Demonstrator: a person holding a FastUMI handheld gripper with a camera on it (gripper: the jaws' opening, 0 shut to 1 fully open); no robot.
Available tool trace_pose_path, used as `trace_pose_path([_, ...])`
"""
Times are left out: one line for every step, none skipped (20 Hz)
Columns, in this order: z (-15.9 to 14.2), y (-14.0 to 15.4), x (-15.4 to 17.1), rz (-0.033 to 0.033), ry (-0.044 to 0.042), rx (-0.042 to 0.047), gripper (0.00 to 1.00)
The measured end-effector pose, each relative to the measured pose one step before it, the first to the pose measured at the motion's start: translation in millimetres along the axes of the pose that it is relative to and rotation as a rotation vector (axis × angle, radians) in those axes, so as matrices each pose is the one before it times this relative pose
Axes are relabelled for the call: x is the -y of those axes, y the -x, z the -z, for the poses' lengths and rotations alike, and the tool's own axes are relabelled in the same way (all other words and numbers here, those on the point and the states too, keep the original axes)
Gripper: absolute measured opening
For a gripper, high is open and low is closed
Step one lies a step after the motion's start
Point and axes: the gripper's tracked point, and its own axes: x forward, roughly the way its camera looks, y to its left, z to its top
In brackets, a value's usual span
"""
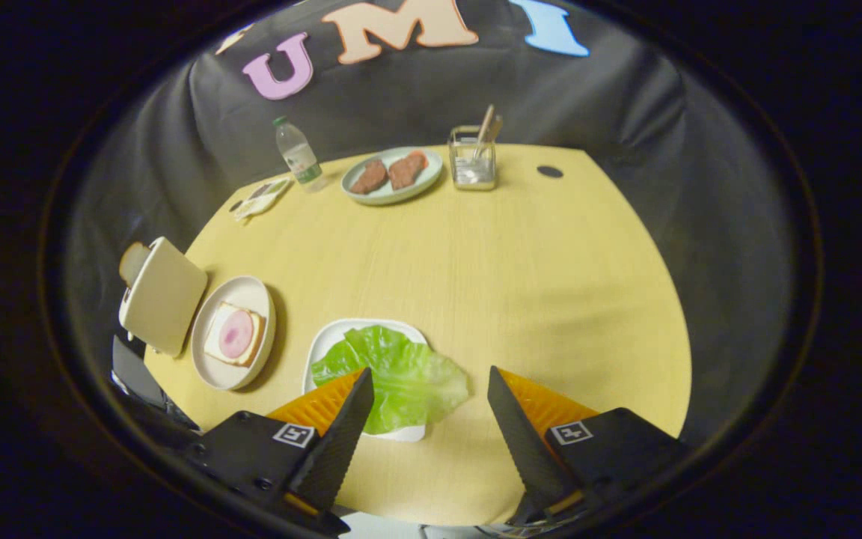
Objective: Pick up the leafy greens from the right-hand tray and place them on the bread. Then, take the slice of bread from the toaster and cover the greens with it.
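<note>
Green leaf, one, on one tray; tool open above it

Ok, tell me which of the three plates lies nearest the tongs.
The plate with the greens, just ahead of the open tongs; the bread plate sits by the toaster, the meat plate far beyond.

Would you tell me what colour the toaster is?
Cream, shown in the gripper view: the toaster, bread slice poking out. Tongs open.
</note>
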Motion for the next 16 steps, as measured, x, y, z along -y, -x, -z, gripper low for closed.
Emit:
trace_pose_path([3.91, -8.76, 2.61, -0.01434, -0.01252, -0.02999, 0.97])
trace_pose_path([4.68, -7.19, 3.29, -0.01008, -0.01059, -0.02656, 0.97])
trace_pose_path([2.15, -7.03, 4.0, -0.00269, -0.01047, -0.02001, 0.97])
trace_pose_path([1.69, -4.53, 4.36, -0.00272, -0.0117, -0.016, 0.97])
trace_pose_path([-0.27, -3.5, 2.69, -0.0092, -0.01541, -0.00902, 0.97])
trace_pose_path([0.69, -3.51, -0.04, -0.01685, -0.01809, -0.00905, 0.97])
trace_pose_path([0.23, -3.03, 0.78, -0.00689, -0.01497, -0.00889, 0.96])
trace_pose_path([0.64, -1.5, -0.48, -0.01042, -0.0086, -0.00599, 0.9])
trace_pose_path([0.17, -1.42, -0.66, -0.00853, -0.00052, -0.00521, 0.83])
trace_pose_path([0.94, -2.52, -0.46, -0.00498, -0.0013, -0.00656, 0.77])
trace_pose_path([3.84, -3.29, -0.58, -0.00758, 0.00118, -0.01146, 0.7])
trace_pose_path([0.99, -0.6, -1.13, -0.00306, 0.00141, -0.01125, 0.64])
trace_pose_path([0.79, -1.43, 0.38, 0.00011, -0.00199, -0.00854, 0.57])
trace_pose_path([0.7, -0.05, -1.63, -0.00587, -0.00503, -0.00393, 0.51])
trace_pose_path([-1.24, 0.01, -2.15, -0.00665, -0.00596, 0.00051, 0.44])
trace_pose_path([-0.9, 1.53, -1.87, -0.00714, -0.00745, 0.00178, 0.38])
